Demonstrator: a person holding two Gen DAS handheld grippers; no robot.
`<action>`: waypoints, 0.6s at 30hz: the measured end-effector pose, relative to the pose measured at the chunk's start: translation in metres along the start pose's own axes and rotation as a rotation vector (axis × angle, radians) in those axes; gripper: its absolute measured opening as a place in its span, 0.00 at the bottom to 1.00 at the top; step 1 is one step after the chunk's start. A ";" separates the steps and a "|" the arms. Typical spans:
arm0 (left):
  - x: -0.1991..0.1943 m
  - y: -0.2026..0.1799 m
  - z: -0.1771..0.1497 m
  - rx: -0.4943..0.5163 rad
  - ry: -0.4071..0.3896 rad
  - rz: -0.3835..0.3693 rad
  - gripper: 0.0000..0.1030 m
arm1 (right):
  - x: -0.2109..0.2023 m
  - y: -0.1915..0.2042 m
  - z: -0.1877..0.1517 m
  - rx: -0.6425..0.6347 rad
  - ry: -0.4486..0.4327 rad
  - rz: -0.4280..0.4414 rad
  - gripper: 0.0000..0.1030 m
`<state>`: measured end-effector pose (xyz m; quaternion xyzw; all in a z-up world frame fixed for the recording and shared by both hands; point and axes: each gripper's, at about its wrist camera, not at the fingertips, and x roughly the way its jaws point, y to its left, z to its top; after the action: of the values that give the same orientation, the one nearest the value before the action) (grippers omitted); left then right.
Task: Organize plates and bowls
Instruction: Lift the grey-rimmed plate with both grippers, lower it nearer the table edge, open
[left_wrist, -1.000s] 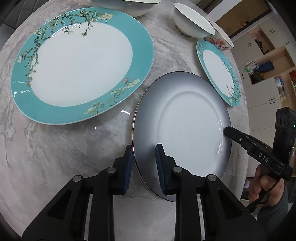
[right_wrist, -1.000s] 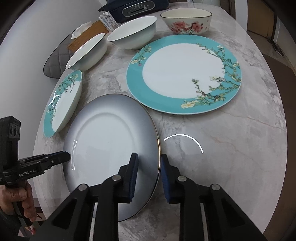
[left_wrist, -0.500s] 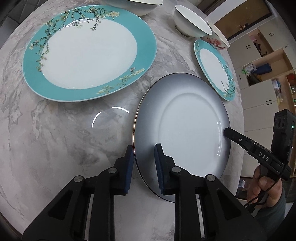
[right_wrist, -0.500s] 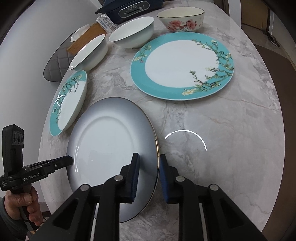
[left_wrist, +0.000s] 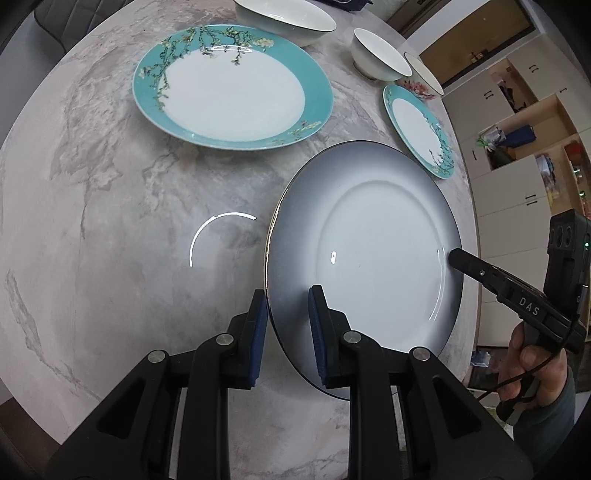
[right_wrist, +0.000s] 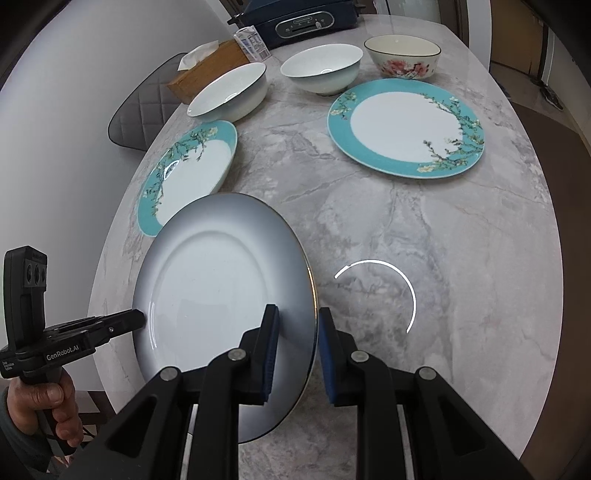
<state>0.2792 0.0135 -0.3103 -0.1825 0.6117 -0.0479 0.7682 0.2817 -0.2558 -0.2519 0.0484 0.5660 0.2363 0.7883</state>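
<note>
The marble table (right_wrist: 461, 229) carries everything, and on it the large teal plate (right_wrist: 406, 127) is the broadest piece and the likely base of a stack. The grey plate (left_wrist: 369, 240) hangs above the near part of the table, gripped at opposite rim edges: the left gripper (left_wrist: 286, 325) has its jaws clenched on one edge, the right gripper (right_wrist: 297, 350) has its jaws clenched on the other. The small teal plate (right_wrist: 188, 173) lies just beside and partly under the grey plate's far edge in the right wrist view; three bowls sit farther back.

To do this carry well, both hands should travel together at the same height so the grey plate stays flat and neither rim slips from the pads. It should clear the small teal plate before going across, then come down centred on the large teal plate, with both pairs of jaws kept tight until it rests there.

Compared with a second ago, the grey plate has risen and drawn back: both teal plates now look smaller and farther off, while the grip is unchanged.
</note>
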 end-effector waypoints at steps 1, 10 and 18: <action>0.002 0.004 -0.003 -0.001 0.006 0.001 0.19 | 0.001 0.004 -0.005 0.002 0.004 -0.003 0.22; 0.031 0.028 -0.009 0.046 0.061 0.020 0.19 | 0.023 0.020 -0.053 0.045 0.061 -0.047 0.22; 0.050 0.028 -0.029 0.121 0.040 0.029 0.20 | 0.035 0.025 -0.070 0.061 0.069 -0.105 0.22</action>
<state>0.2592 0.0182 -0.3716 -0.1261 0.6255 -0.0775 0.7660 0.2182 -0.2327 -0.2988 0.0345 0.6017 0.1787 0.7777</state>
